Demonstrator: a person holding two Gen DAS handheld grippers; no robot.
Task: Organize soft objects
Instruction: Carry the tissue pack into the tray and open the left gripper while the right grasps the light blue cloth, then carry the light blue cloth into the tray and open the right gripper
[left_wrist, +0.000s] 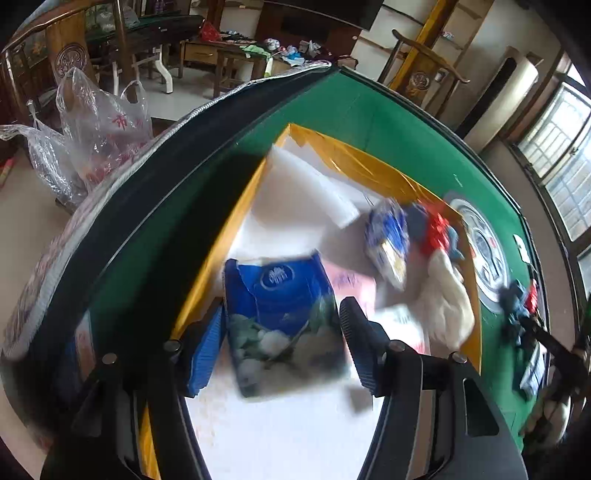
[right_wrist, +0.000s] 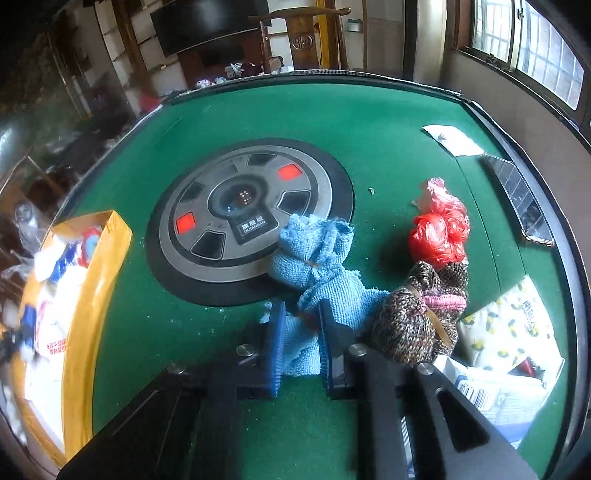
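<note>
The blue cloth (right_wrist: 314, 266) lies bunched up on the green table (right_wrist: 388, 122), at about 6 o'clock in the right wrist view. Its top edge rests on the round grey dial (right_wrist: 243, 206) in the middle of the table. The right gripper (right_wrist: 301, 343) is pinched tight on the near end of the cloth, with the cloth squeezed between its two blue pads.

Just beside the cloth, at 4 o'clock, sits a brown knitted bundle (right_wrist: 417, 314) with a pink edge. It touches the cloth. A red plastic bag (right_wrist: 439, 229) sits right behind the bundle, at 3 o'clock. A white paper (right_wrist: 452, 138) lies far off at 1 o'clock. A pack with yellow spots (right_wrist: 513, 325) lies at 4 o'clock by the table edge. The yellow box (right_wrist: 92, 280) stands at 9 o'clock, well apart from the cloth.

In the left wrist view, the blue tissue pack (left_wrist: 280, 321) is between the pads of the left gripper (left_wrist: 282, 350), over the yellow box (left_wrist: 354, 155). The picture is blurry. The right pad seems to touch the pack, but there is a small gap on the left, so I cannot tell if it is held. In the box, at 12 o'clock, is a white foam piece (left_wrist: 303, 188). At 2 o'clock are a blue and white bag (left_wrist: 388, 240), something red (left_wrist: 437, 229) and a white lump (left_wrist: 447, 306). A clear plastic bag (left_wrist: 99, 125) sits off the table at 10 o'clock.
</note>
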